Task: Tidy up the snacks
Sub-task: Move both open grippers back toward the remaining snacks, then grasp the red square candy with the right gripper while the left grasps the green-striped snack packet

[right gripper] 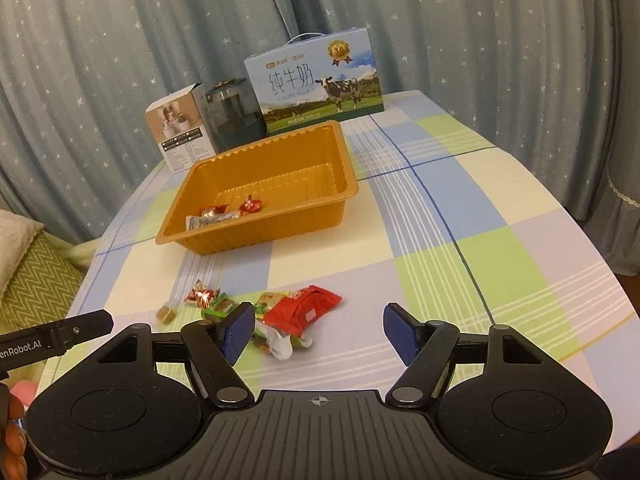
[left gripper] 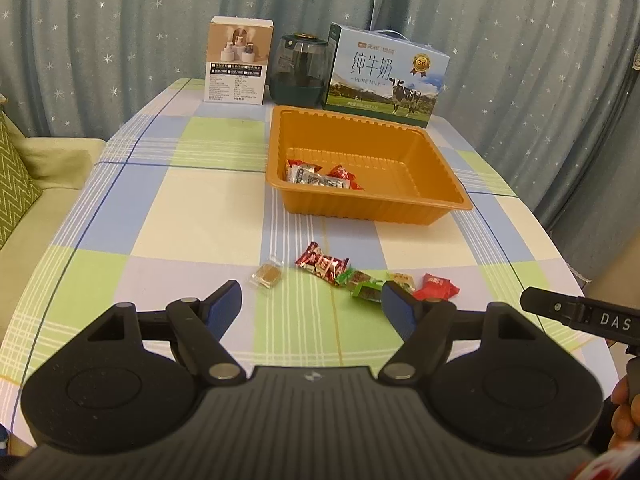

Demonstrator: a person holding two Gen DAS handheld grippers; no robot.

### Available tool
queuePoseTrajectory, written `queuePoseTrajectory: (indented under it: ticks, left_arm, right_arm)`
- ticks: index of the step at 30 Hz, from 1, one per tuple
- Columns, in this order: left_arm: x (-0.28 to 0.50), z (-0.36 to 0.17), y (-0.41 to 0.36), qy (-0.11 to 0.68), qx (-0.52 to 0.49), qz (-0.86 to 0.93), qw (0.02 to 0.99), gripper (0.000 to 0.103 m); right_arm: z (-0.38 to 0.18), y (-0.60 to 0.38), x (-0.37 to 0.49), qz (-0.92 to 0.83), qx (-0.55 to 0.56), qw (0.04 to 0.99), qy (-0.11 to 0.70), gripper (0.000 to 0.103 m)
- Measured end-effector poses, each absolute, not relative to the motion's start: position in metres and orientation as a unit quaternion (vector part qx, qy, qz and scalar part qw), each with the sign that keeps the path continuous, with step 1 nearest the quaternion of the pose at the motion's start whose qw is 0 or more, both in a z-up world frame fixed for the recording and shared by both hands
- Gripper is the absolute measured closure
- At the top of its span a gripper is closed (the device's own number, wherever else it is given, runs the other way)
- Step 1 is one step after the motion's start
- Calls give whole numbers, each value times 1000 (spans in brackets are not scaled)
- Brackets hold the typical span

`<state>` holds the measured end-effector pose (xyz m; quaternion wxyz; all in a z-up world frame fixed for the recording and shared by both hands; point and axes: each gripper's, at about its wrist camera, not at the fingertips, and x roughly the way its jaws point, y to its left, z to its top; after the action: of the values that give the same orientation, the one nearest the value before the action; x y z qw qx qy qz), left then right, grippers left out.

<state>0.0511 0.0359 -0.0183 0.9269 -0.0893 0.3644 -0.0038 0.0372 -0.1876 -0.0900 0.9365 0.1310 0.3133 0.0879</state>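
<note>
An orange plastic tray (left gripper: 372,204) (right gripper: 280,236) stands mid-table with a few wrapped snacks (left gripper: 320,176) (right gripper: 224,214) in its near corner. A row of loose snacks lies on the checked cloth nearer me: a clear-wrapped brown cube (left gripper: 266,275) (right gripper: 166,314), a red-and-white candy (left gripper: 324,264) (right gripper: 202,294), green-wrapped pieces (left gripper: 362,286) (right gripper: 220,306) and a red packet (left gripper: 436,286) (right gripper: 304,308). My left gripper (left gripper: 312,306) is open and empty just short of the row. My right gripper (right gripper: 320,330) is open and empty, its left finger beside the red packet.
At the table's back stand a white product box (left gripper: 238,62) (right gripper: 180,136), a dark green jar (left gripper: 300,70) (right gripper: 234,114) and a blue milk carton (left gripper: 384,72) (right gripper: 320,84). A sofa with a green cushion (left gripper: 16,184) is at the left. Starred curtains hang behind.
</note>
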Motion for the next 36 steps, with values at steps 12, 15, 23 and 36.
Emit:
queuePoseTrajectory:
  ticks: [12, 15, 23, 36]
  left_arm:
    - [58, -35, 26, 382, -84, -6, 920, 26]
    - [65, -42, 25, 389, -85, -5, 917, 26]
    - [84, -63, 26, 406, -90, 1, 909, 25]
    - [93, -79, 33, 415, -103, 9, 904, 25]
  right_arm:
    - [-106, -191, 50, 90, 143, 929, 328, 32]
    - [-115, -188, 60, 91, 144, 926, 336, 32]
    - [-133, -179, 95, 99, 155, 918, 352, 33]
    - [-157, -153, 147, 111, 154, 907, 377, 48]
